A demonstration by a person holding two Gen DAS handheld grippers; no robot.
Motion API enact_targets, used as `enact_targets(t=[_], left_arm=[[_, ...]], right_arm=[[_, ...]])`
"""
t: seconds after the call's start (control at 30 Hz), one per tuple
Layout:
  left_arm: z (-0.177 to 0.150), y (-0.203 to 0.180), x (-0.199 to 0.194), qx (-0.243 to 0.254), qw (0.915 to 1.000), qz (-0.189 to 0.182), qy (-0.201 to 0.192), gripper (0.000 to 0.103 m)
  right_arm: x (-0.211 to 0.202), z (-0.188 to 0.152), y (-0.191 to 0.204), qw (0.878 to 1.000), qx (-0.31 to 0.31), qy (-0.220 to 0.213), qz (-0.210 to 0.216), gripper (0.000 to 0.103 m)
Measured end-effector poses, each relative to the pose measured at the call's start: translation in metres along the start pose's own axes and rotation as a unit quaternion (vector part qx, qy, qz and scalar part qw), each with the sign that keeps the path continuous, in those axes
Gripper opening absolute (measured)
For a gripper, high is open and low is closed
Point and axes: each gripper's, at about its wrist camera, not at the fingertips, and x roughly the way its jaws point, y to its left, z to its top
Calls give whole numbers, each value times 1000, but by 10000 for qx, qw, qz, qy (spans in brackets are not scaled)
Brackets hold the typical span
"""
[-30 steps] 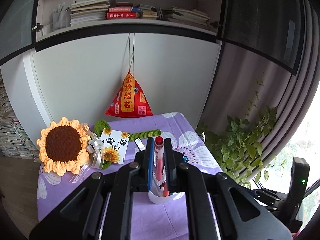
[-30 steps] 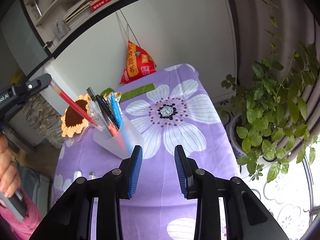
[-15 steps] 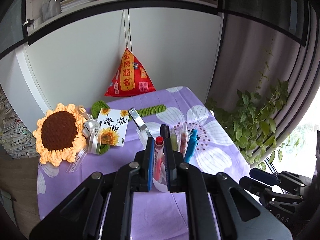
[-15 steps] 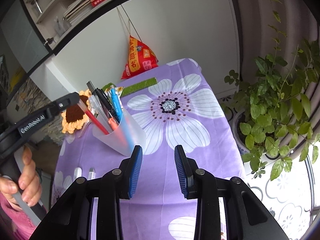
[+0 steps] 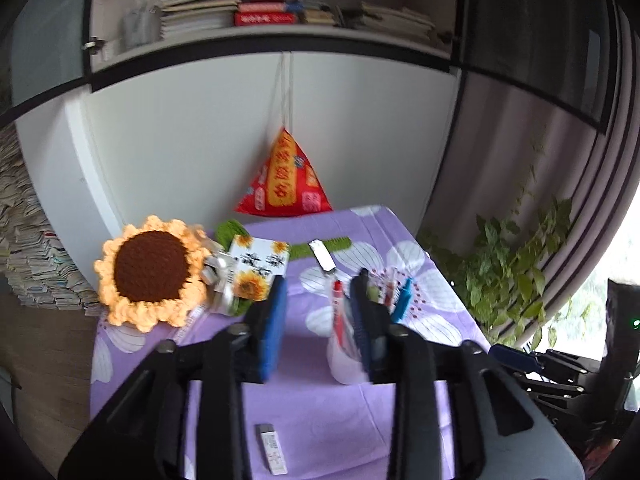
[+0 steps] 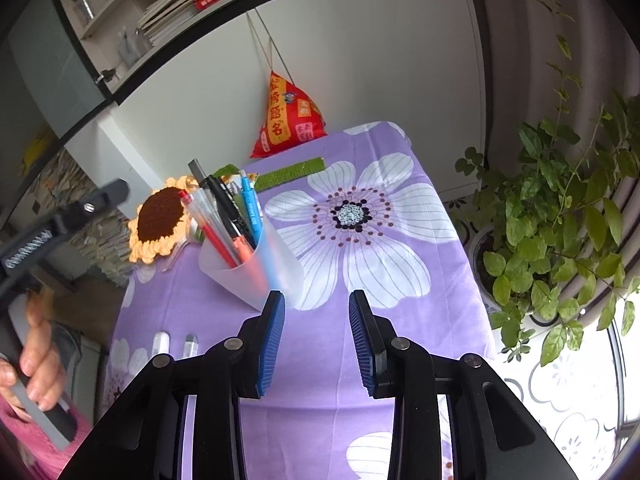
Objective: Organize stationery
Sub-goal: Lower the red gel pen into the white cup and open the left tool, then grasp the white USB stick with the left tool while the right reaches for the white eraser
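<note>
The left tongs [image 5: 318, 322] are spreading, nothing between them; the light, slippery red pen [image 6: 208, 230] is leaning inside the cup [image 6: 276, 268]. The right tongs [image 6: 317, 338] are standing apart, empty.

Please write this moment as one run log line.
step: red pen dropped in pen cup | left gripper: jaws opening, empty | right gripper: open, idle | left on table: eraser

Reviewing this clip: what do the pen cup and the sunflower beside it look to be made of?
Pen cup: likely frosted translucent plastic, matte; the pens show blurred through its wall. Sunflower: apparently crocheted yarn; looped orange petals, knobbly brown centre.
</note>
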Motion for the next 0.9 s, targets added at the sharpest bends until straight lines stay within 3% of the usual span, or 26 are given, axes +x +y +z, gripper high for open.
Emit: enact_targets(t=[0.13, 0.33, 0.63, 0.9], left_arm=[[-14, 28, -17, -186, 9995, 260, -70, 37], [-54, 66, -19, -526, 9961, 675, 216, 37], [-105, 92, -1, -759, 9909, 701, 862, 37], [-122, 102, 8, -775, 9893, 728, 1003, 37]], right_arm=[[1, -2, 16, 9998, -164, 34, 67, 33], [12, -8, 48, 9980, -580, 197, 156, 33], [44, -24, 98, 9915, -1102, 653, 241, 33], [57, -34, 123, 9868, -1375, 846, 158, 33]])
